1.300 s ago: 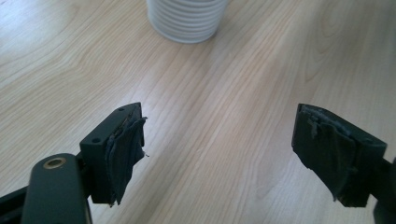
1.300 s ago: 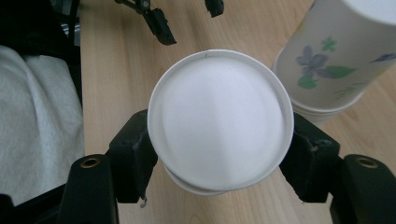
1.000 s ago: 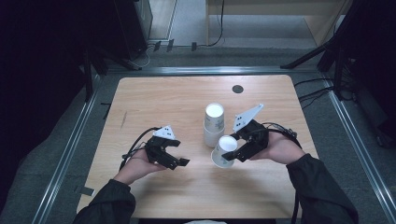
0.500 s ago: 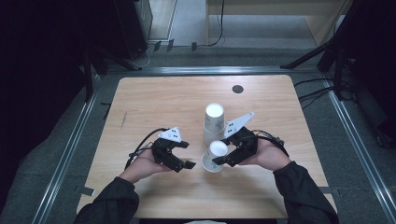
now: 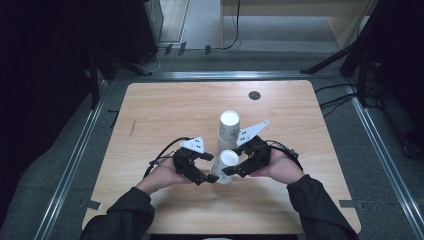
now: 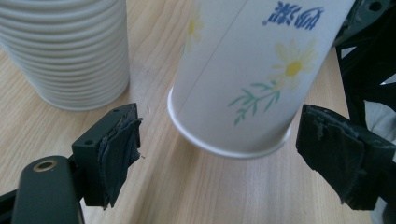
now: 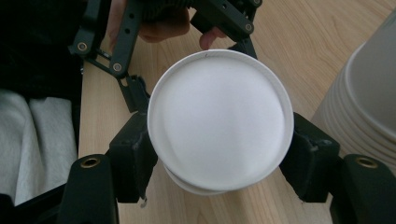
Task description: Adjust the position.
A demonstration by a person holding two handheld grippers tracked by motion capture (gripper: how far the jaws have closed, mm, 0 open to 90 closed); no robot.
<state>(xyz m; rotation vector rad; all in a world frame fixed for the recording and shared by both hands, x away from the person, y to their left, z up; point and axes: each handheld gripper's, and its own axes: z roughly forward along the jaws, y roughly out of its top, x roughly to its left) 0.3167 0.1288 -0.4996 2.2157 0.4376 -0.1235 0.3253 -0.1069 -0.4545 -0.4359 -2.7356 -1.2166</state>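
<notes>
Just in front of the cup stack (image 5: 229,128), the upside-down paper cup (image 5: 226,165) is clamped upright by the right gripper (image 5: 235,170), its lower rim sitting between the spread, empty jaws of the nearer left gripper (image 5: 206,169).

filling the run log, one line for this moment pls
right gripper: shut on cup | left gripper: open beside cup | stack: behind

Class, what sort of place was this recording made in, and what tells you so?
Probably a lab or recording room, not a home: a bare wooden table edged by metal rails, cables across a grey floor, and dark stand legs around it.
</notes>
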